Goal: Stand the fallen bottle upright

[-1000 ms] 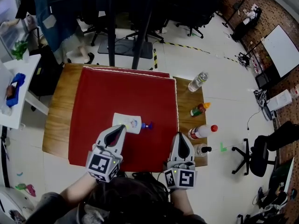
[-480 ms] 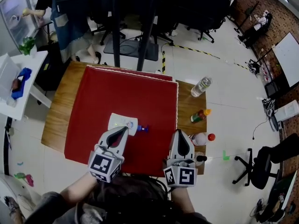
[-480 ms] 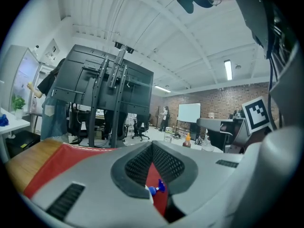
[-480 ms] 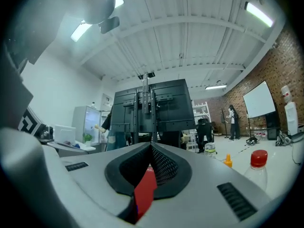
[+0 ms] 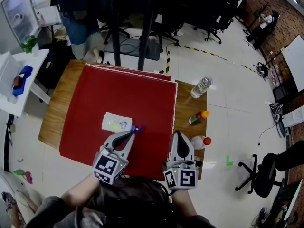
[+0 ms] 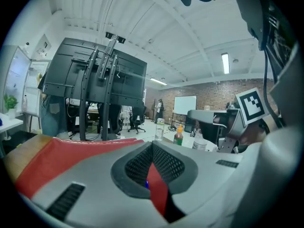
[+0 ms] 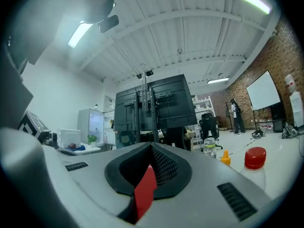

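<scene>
The person is wearing dark grey clothing (image 5: 50, 215). The left gripper (image 5: 129, 136) and right gripper (image 5: 179, 136) are showing pale grey tapering shells and black ribbed pads (image 6: 164, 163), each carrying a black-and-white square-marker cube (image 5: 109, 167)

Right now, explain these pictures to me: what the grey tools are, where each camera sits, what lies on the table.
A person holds two hand tools, the left gripper and the right gripper, both shut and empty. One picture looks down from the person's head; the other two look along each gripper's jaws. On the table, a red cloth carries a white bottle with a blue cap, lying on its side just ahead of the left gripper. On the bare wood at the right stand more bottles.
</scene>
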Motion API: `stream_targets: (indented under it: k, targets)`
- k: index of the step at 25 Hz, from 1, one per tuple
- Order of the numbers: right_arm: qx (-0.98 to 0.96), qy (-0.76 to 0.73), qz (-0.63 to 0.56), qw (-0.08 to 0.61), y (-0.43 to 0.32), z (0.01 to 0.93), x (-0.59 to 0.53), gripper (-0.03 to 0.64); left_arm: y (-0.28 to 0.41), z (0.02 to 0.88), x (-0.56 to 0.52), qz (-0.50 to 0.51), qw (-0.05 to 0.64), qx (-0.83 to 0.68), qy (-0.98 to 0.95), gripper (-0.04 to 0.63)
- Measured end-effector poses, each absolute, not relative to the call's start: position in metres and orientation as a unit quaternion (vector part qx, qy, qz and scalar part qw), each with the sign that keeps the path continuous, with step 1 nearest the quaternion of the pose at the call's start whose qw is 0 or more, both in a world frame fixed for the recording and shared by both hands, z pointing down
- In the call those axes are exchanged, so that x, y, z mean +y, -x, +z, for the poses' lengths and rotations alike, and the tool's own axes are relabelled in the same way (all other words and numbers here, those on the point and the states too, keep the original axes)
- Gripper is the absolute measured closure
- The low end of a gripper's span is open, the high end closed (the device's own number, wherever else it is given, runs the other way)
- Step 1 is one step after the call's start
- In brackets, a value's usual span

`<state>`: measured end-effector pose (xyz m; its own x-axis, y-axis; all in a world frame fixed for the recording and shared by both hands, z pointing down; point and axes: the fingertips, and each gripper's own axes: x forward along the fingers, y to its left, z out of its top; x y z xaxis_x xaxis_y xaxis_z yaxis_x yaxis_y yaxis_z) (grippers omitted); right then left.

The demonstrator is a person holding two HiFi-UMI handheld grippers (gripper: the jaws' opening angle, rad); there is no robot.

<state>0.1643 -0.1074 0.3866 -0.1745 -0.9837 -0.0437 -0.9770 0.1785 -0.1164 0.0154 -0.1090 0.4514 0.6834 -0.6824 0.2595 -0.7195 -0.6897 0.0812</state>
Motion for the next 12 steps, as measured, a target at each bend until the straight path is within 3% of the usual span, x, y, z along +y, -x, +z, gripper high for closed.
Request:
stream_targets:
  k: [4, 12]
  targets:
    - [0.767, 0.638, -0.036, 0.059, -0.174, 0.390, -0.109, 0.603, -0.026, 0.456, -0.114, 0.113, 0.084, -0.394, -0.908, 0.557]
    - [0.768, 0.636, -0.044, 0.061, -0.186, 0.397, -0.116, 0.603, -0.036, 0.469, -0.131, 0.145, 0.064, -0.386, -0.909, 0.479]
